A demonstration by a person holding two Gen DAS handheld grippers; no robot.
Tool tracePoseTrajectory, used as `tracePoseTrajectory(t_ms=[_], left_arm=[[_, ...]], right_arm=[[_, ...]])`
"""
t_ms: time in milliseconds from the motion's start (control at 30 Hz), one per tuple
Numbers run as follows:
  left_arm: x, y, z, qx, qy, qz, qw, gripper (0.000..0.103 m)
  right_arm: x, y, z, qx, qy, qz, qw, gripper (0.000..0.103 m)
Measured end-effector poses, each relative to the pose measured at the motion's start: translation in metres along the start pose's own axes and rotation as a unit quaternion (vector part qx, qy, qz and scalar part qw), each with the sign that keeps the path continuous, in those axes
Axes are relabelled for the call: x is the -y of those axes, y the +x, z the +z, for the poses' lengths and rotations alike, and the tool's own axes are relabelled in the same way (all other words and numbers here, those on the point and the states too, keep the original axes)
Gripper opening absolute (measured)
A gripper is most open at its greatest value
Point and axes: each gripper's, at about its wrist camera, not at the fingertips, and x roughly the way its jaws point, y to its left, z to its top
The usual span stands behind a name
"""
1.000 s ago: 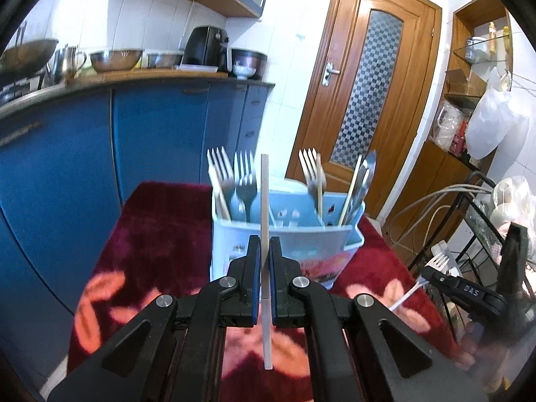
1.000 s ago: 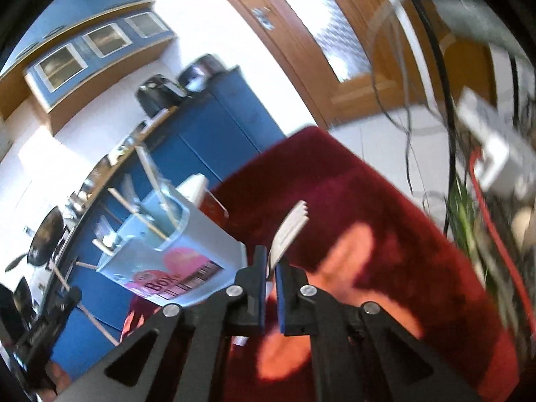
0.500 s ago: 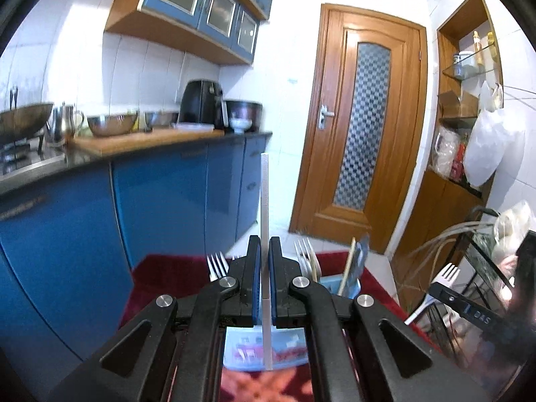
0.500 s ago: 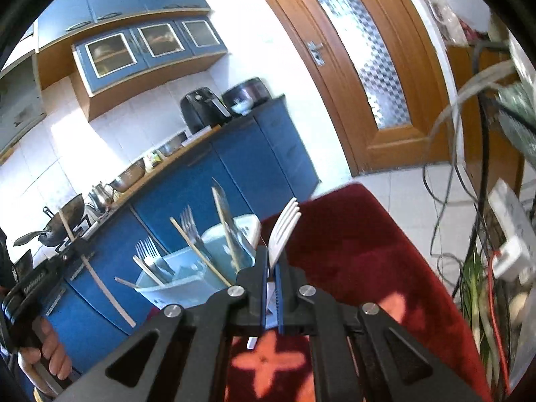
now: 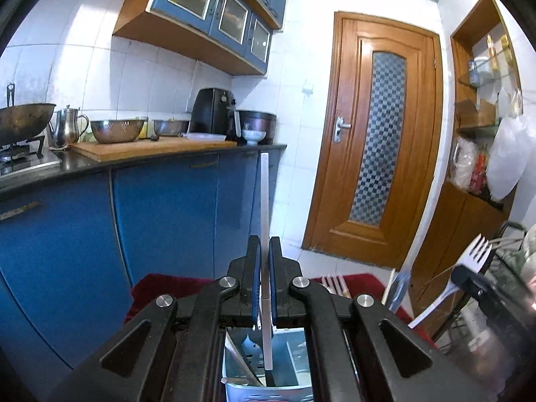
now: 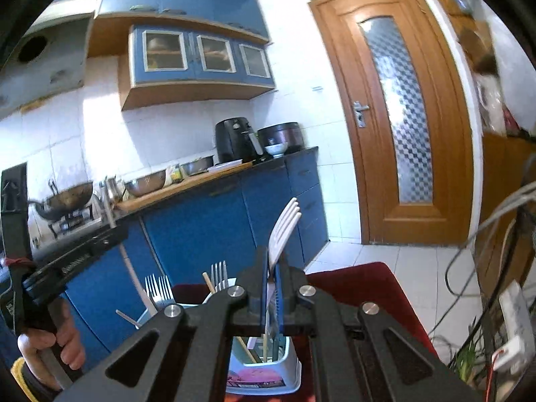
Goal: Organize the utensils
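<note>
Below, red cloth (image 6: pixel 361 284), blue cabinets (image 5: pixel 167 214), wooden door (image 5: pixel 378 147)

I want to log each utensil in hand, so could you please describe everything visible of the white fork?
The white fork looks like plastic, with four tines and a slim handle. It stands nearly upright, tines up, leaning slightly right. The right hand-held gripper is shut on its neck, and its handle hangs over the utensil holder. Nothing else touches it.

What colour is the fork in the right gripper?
White fork, shown best in the right wrist view.
</note>
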Motion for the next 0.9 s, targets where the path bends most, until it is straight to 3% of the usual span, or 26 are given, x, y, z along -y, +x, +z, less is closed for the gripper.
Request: tracePoseTrajectory(t_ms=[300, 467, 533, 600, 900], left_arm=[[-0.005, 0.032, -0.044, -0.050, -0.009, -0.002, 0.9987, 0.003], [-0.005, 0.037, -0.055, -0.068, -0.003, -0.009, 0.9977, 0.003], [-0.004, 0.036, -0.054, -0.073, -0.001, -0.012, 0.9972, 0.012], [-0.003, 0.032, -0.054, -0.076, -0.002, -0.017, 0.9970, 0.032], [0.003, -0.001, -0.042, -0.069, 0.004, -0.017, 0.9975, 0.036]], right_arm=[[-0.024, 0.040, -0.027, -0.056, -0.076, -0.007, 0.996, 0.005], [-0.018, 0.051, -0.034, -0.084, -0.049, 0.021, 0.995, 0.008], [-0.011, 0.052, -0.034, -0.091, -0.024, 0.035, 0.995, 0.016], [-0.006, 0.051, -0.033, -0.090, -0.006, 0.044, 0.995, 0.026], [0.001, 0.021, -0.017, -0.064, 0.021, 0.063, 0.996, 0.034]])
